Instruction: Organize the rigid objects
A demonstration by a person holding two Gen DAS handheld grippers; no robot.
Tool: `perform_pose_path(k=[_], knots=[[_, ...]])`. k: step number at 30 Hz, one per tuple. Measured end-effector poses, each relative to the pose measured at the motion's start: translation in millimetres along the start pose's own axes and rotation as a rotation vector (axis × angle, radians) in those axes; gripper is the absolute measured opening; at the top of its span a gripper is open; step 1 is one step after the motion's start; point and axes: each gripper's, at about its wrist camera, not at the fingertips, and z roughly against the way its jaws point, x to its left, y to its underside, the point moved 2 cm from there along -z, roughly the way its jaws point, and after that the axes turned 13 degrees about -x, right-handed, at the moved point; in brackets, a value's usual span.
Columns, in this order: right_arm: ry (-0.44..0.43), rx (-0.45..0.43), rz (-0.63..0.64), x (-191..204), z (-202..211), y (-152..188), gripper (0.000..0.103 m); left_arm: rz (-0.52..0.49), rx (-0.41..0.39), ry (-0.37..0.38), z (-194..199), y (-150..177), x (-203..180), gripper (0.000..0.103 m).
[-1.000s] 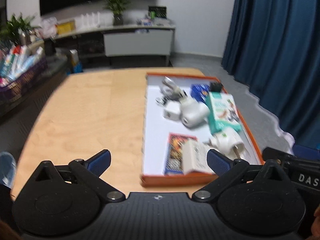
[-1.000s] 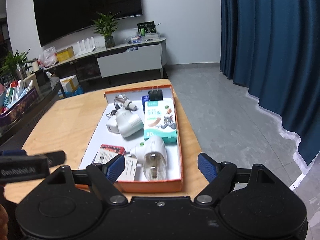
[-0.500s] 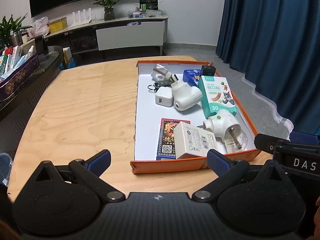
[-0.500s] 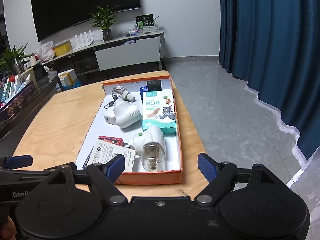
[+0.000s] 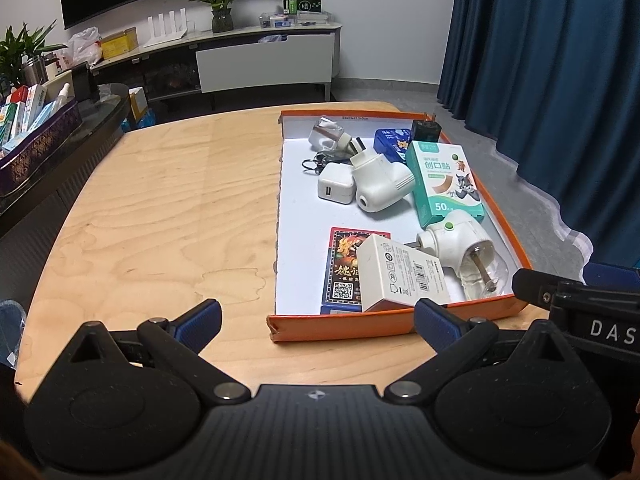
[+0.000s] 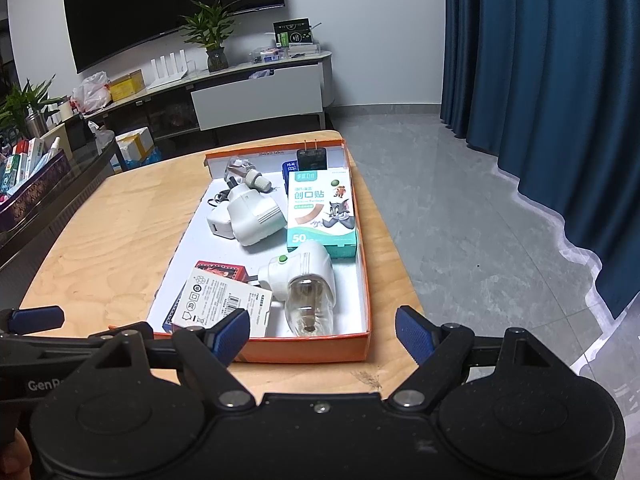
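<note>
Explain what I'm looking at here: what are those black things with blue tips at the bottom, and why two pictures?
Those are two hand-held grippers, no robot arm: a person holds one in each hand. Each carries a wide-angle camera looking forward along its two blue-padded fingers, so you get one picture per hand. The left gripper and the right gripper are both open and hold nothing. Ahead, on a wooden table, sits an orange tray of small items: a bandage box, white plug-in devices such as this plug, a white box lying on a card pack, and a white charger. Each view also catches the other gripper at its edge.
</note>
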Motion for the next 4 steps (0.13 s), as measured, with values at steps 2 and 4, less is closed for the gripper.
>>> perform_pose_path(k=[2,4], knots=[[0.0,0.0,0.001,0.2,0.2,0.2,0.095,0.004,0.003,-0.003,-0.4,0.3,0.3,0.103],[0.001,0.0,0.003,0.4,0.3,0.5,0.095,0.004,0.004,-0.002,-1.3,0.5,0.4,0.103]])
